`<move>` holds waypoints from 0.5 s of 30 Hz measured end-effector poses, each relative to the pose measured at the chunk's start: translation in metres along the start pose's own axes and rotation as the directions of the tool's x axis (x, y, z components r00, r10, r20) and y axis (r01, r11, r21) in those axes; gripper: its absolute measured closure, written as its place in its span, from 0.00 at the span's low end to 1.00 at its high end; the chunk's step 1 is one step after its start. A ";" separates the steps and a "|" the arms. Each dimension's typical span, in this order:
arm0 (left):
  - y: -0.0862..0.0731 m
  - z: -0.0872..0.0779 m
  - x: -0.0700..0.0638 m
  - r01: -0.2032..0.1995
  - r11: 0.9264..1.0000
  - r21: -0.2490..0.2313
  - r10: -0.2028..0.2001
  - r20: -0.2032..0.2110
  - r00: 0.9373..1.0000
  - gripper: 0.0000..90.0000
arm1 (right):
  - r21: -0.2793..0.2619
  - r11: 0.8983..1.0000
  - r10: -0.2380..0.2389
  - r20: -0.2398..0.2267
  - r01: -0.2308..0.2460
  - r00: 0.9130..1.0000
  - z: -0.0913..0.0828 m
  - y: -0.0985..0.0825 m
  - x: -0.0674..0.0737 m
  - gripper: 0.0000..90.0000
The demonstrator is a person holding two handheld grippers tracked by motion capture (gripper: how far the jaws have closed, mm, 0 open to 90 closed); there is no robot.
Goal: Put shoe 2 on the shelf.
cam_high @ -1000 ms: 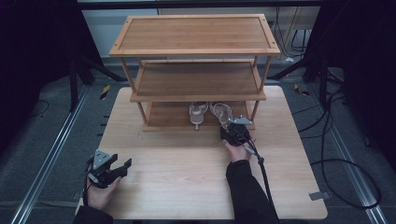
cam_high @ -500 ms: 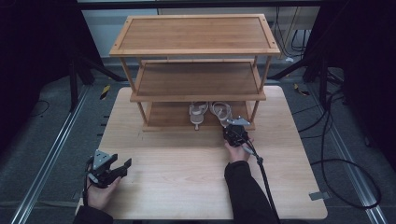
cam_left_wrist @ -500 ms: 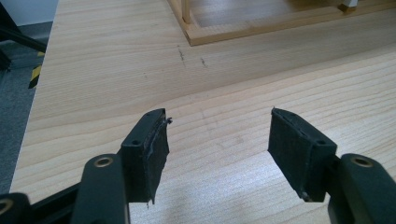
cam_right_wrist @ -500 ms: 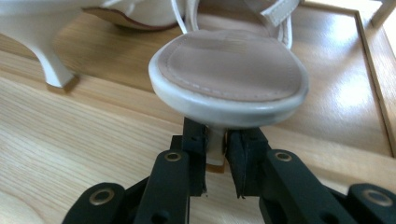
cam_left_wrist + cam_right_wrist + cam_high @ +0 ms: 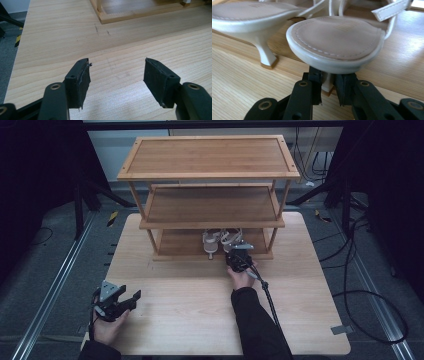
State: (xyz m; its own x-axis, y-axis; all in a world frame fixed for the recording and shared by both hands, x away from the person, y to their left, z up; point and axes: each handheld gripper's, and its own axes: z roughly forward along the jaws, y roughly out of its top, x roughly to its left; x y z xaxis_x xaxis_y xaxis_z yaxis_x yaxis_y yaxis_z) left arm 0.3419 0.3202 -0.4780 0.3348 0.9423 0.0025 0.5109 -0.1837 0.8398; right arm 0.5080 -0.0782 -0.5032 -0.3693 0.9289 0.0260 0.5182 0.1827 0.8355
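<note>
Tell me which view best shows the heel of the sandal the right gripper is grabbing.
The right gripper view: the heel sits close up between the right gripper's fingers, which have just closed on it, under the sandal's seat. The high view shows that sandal small on the rack's bottom shelf, its heel hidden. The left gripper view faces bare table.

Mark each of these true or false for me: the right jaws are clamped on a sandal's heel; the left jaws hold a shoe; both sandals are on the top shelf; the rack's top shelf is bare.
1. The right gripper has its jaws closed on the heel of the near sandal. True; they have just been closing on it.
2. The left gripper holds a shoe. False: its jaws stand open over the table.
3. Both sandals sit on the top shelf. False: the other sandal and the gripped one are on the bottom shelf of the shoe rack.
4. The top shelf is bare. True.
</note>
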 end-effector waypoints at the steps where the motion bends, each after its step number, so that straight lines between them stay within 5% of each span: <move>1: 0.000 0.000 0.000 0.001 1.000 -0.001 -0.001 0.000 1.000 0.40 | 0.000 1.000 0.001 -0.002 -0.001 1.000 0.001 0.001 0.002 0.85; 11: 0.000 0.000 0.000 0.001 1.000 -0.003 -0.001 0.001 1.000 0.41 | -0.007 1.000 0.010 -0.004 -0.010 1.000 0.009 0.004 0.007 0.83; 13: 0.000 0.000 0.000 0.000 1.000 -0.002 0.000 0.002 1.000 0.40 | -0.005 1.000 0.008 -0.002 -0.008 1.000 0.008 0.004 0.007 0.78; 14: 0.000 0.000 0.000 0.000 1.000 -0.002 0.000 0.002 1.000 0.40 | -0.010 1.000 0.000 -0.009 0.000 1.000 0.006 0.003 0.006 0.60; 15: 0.000 0.000 0.000 0.000 1.000 -0.002 0.000 0.001 1.000 0.40 | -0.011 1.000 -0.008 -0.015 0.007 1.000 0.003 0.003 0.006 0.56</move>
State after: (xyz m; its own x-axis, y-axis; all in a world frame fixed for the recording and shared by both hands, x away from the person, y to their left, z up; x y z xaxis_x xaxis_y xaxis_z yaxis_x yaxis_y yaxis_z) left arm 0.3416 0.3203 -0.4779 0.3357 0.9420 0.0022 0.5089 -0.1834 0.8411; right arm 0.5096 -0.0709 -0.5028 -0.3851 0.9224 0.0281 0.5066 0.1859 0.8419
